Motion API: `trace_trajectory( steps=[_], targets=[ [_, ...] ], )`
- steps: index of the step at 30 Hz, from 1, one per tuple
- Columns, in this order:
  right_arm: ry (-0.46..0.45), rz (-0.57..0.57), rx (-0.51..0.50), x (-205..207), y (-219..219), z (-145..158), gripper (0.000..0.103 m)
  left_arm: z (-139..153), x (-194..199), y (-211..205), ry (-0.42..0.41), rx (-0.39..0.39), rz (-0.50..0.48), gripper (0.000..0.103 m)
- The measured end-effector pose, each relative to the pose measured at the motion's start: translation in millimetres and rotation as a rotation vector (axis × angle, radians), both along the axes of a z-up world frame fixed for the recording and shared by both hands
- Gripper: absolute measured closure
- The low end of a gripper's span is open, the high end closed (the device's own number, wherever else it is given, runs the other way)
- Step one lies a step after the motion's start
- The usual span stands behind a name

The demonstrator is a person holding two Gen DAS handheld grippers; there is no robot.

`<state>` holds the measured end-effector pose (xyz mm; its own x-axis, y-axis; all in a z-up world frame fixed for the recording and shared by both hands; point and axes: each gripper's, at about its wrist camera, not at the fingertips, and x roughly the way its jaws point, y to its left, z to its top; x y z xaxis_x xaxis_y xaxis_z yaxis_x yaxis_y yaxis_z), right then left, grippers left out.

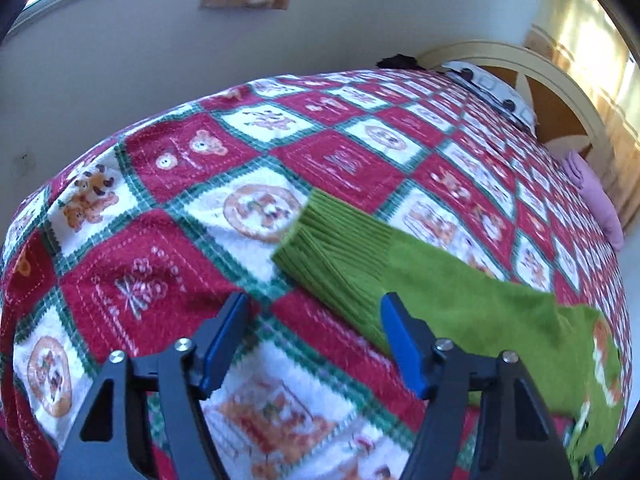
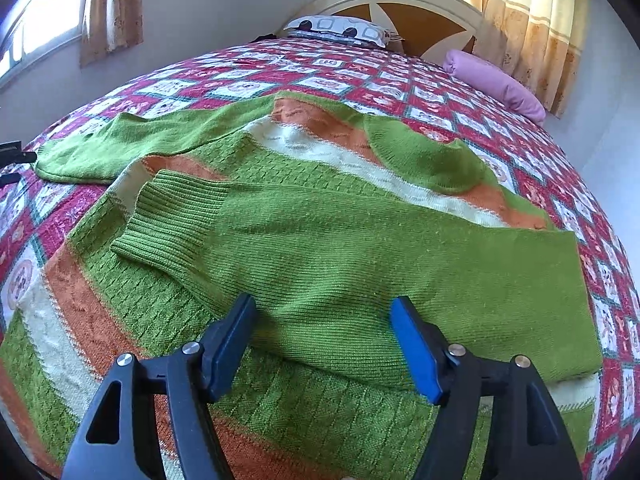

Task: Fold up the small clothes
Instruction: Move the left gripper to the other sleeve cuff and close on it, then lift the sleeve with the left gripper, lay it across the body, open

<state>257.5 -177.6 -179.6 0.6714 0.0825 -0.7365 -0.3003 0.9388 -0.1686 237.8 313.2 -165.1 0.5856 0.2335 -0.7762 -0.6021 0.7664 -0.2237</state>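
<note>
left claw (image 1: 314, 346) wide apart, empty | right claw (image 2: 322, 346) wide apart, empty above sweater (image 2: 320, 240) | pillow (image 2: 494, 82), quilt (image 1: 160, 180) nearby

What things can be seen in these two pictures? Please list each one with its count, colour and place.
sweater: one, green with orange and cream stripes, spread on the bed; one sleeve folded across the body, the other sleeve lying out on the bedspread
bedspread: one, red, white and green checks with bear pictures, covering the bed
pillow: one, white with dark pattern, at the headboard
pink bundle: one, folded cloth, near the headboard
headboard: one, cream and brown, far end of bed
curtains: beige, by the windows
left gripper: black with blue pads, open, beside the sleeve cuff
right gripper: black with blue pads, open, over the folded sleeve
</note>
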Motion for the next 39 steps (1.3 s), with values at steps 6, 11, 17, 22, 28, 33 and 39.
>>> trace_trajectory(
  steps=[6, 11, 17, 22, 28, 33, 39],
  targets=[
    [-0.013, -0.009, -0.018, -1, 1, 0, 0.029, -3, 12, 6, 0.005, 0.052, 0.016, 0.080],
    [-0.004, -0.012, 0.001, 0, -1, 0, 0.028, 7, 5, 8, -0.027, 0.030, -0.001, 0.097],
    [0.015, -0.029, 0.130, 0, -21, 14, 0.028, 59, -8, -9, -0.130, 0.046, -0.048, 0.097],
    [-0.035, -0.045, 0.186, -20, -45, 42, 0.028, 110, -11, -37, -0.217, 0.093, -0.094, 0.097],
    [-0.092, -0.056, 0.180, -44, -73, 67, 0.028, 164, -10, -89, -0.334, 0.115, -0.190, 0.097],
    [-0.116, -0.080, 0.185, -66, -101, 74, 0.028, 196, -1, -134, -0.399, 0.112, -0.281, 0.097],
    [-0.124, -0.108, 0.194, -89, -128, 73, 0.028, 220, 11, -180, -0.447, 0.114, -0.360, 0.097]
  ],
)
